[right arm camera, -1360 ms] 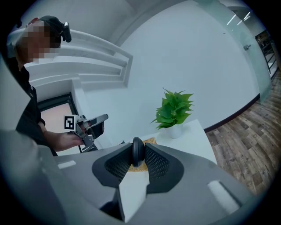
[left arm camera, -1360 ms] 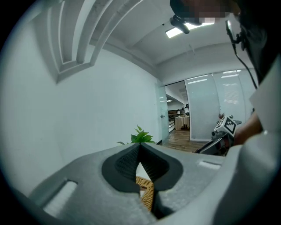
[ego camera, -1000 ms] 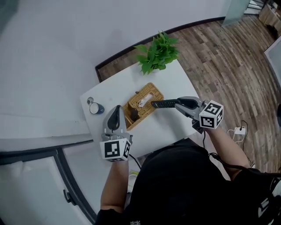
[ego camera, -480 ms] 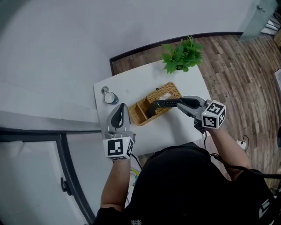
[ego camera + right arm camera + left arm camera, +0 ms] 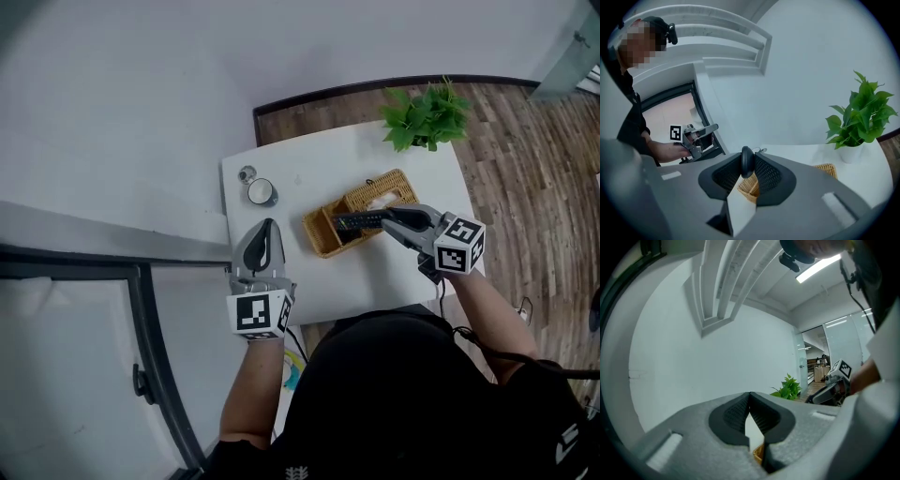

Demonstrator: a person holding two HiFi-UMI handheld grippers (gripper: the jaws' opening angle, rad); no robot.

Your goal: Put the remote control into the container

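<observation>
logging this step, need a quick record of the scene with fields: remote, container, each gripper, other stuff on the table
remote control: clamped in the right gripper, lying about level over the container, not released
container: wicker basket on the white table
left gripper: shut, nothing between its jaws, over the table's left part
other: potted plant at the far corner, mug

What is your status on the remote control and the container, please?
Right gripper shut on remote control, tip over the wicker container. Left gripper shut, empty. Nothing seen in the way.
</observation>
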